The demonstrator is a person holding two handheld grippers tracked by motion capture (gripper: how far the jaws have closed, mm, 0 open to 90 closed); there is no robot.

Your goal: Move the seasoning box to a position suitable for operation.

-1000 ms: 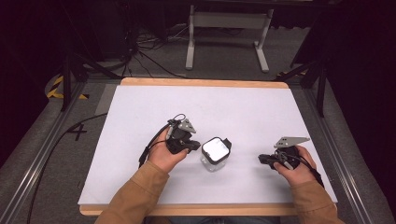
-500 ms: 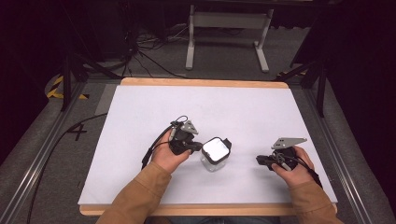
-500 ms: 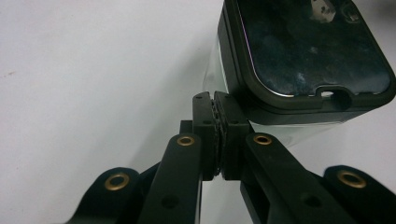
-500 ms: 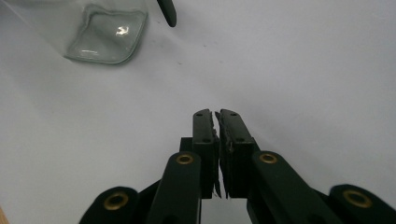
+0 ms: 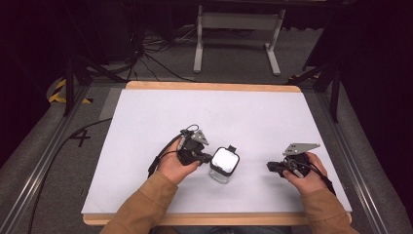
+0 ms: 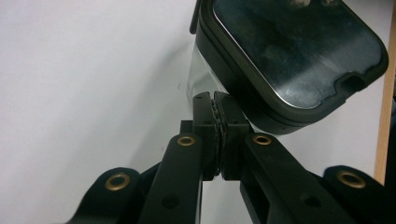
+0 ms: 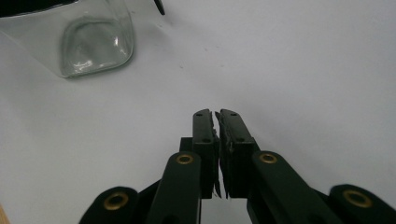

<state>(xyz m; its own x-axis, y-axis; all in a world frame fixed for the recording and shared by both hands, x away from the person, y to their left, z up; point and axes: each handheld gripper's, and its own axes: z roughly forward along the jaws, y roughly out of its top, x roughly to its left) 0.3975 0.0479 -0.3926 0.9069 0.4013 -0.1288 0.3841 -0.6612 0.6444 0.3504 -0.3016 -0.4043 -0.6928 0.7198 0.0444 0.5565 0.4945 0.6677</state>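
Since a second ago my left gripper [image 5: 206, 157] has closed in until its pressed-together fingers [image 6: 205, 126] touch the glass jar [image 5: 224, 165] mid-tabletop [image 5: 204, 112], while my right gripper [image 5: 271, 166], fingers also pressed together, sits well apart.

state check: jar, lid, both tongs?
Jar: upright on the table, glass, looks empty.
Lid: on the jar, closed.
Left tongs: shut, tips at the jar just under the lid, gripping nothing.
Right tongs: shut, empty, apart from the jar.
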